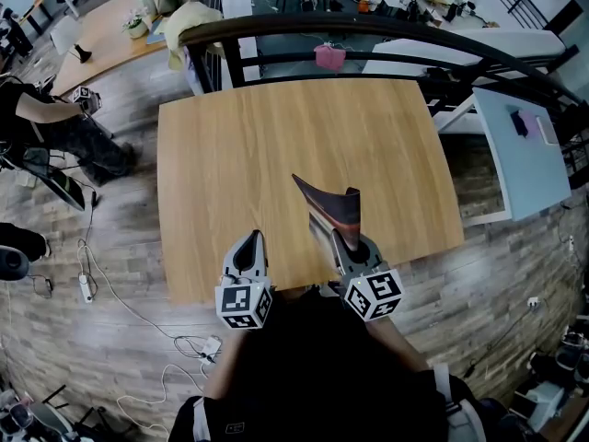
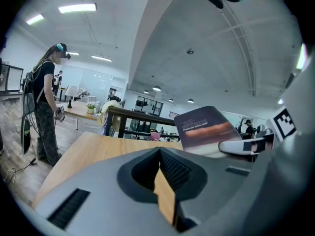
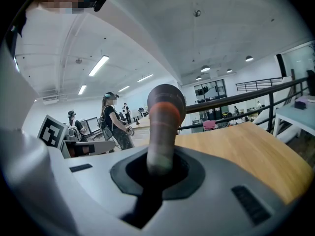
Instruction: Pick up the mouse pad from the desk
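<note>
Over the desk's (image 1: 230, 155) near edge, the right gripper (image 1: 345, 238) pinches the curled mouse pad (image 1: 333, 205), the left gripper (image 1: 248, 245) pressed together, empty.

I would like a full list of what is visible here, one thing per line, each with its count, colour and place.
desk: one, light wood, centre of the head view
mouse pad: one, dark with an orange-red band, curled, held at the desk's near edge
railing: one, black, behind the desk
pink thing: one, pink, on the railing
side table: one, pale, right of the desk
power strip: one, white, with cable, on the wooden floor at left
other person: one, dark clothes, left of the desk
left claw: one, grey, shut and empty, over the desk's near edge
right claw: one, grey, shut on the mouse pad
</note>
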A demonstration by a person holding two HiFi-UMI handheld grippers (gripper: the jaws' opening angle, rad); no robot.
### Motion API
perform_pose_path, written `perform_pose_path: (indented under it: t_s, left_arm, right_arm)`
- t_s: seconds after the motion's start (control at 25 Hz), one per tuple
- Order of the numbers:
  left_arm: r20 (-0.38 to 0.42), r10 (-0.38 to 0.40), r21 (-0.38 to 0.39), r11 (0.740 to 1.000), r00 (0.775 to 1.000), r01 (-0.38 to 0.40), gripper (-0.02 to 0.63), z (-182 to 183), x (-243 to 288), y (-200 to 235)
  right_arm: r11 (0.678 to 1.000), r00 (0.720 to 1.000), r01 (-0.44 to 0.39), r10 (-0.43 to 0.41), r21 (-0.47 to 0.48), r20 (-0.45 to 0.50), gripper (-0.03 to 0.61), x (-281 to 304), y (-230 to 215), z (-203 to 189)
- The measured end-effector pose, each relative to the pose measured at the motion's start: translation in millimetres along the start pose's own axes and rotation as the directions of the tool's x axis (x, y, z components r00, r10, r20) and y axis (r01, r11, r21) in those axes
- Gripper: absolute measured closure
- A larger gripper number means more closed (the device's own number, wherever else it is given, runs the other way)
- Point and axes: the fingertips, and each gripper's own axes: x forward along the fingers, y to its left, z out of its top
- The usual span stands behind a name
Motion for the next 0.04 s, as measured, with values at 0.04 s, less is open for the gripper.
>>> perform_pose_path:
  t_s: [0.04]
  left_arm:
    - [0.0,0.0,0.001,1.0,1.0,0.0,0.591,-0.4,-0.3,0.2]
  right_arm:
    - [1.0,1.0,0.0,0.0,0.0,0.001,0.532,0.0,0.2,-0.2]
